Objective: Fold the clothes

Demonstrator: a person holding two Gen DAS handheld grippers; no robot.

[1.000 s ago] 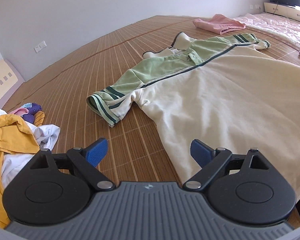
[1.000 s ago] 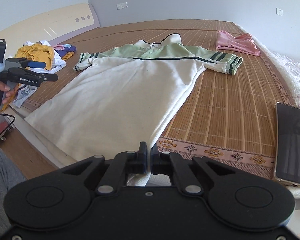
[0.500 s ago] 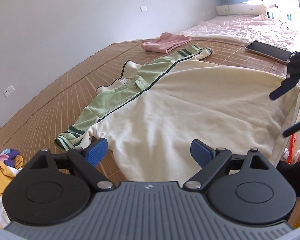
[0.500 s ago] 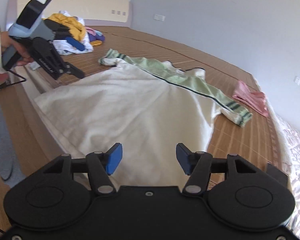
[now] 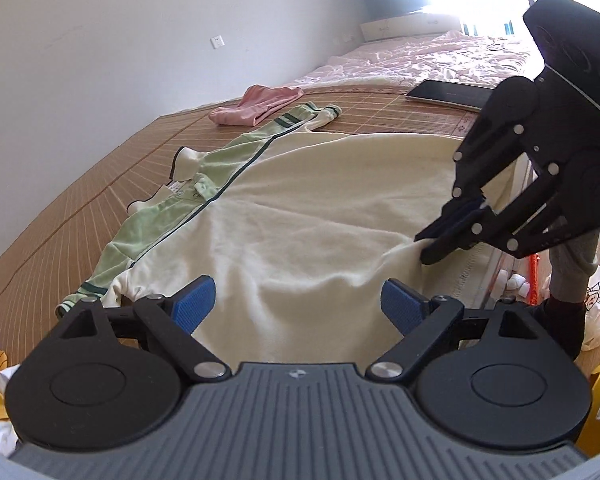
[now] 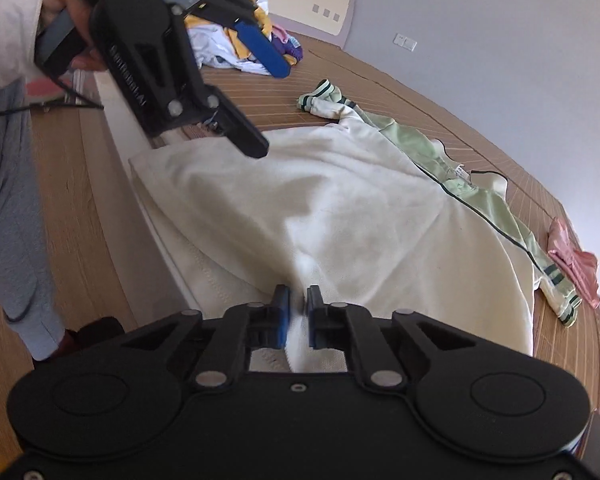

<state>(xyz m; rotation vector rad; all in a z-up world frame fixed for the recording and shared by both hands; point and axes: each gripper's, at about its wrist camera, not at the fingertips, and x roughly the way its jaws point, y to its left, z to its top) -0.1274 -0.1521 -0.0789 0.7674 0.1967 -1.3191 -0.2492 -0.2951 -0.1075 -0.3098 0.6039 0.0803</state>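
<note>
A cream shirt with green shoulders and striped sleeves [image 5: 300,224] lies flat on the bamboo mat, its hem at the bed's near edge; it also shows in the right wrist view [image 6: 340,216]. My left gripper [image 5: 298,306] is open, its blue pads [image 5: 192,302] just above the shirt's lower part. My right gripper [image 6: 298,314] is shut on a pinch of the shirt's hem; in the left wrist view it [image 5: 452,240] grips the raised fabric. The left gripper also shows in the right wrist view [image 6: 260,100], above the hem's left corner.
A folded pink garment [image 5: 256,106] lies at the far end of the mat. A phone [image 5: 448,94] lies by the pink blanket. A pile of clothes [image 6: 236,46] sits near the headboard. The bed's edge and wooden floor [image 6: 80,200] lie beside me.
My right gripper went from shut to open and has now closed on the shirt's hem, lifting a fold. My left gripper swung over the shirt's lower part and stayed open.
</note>
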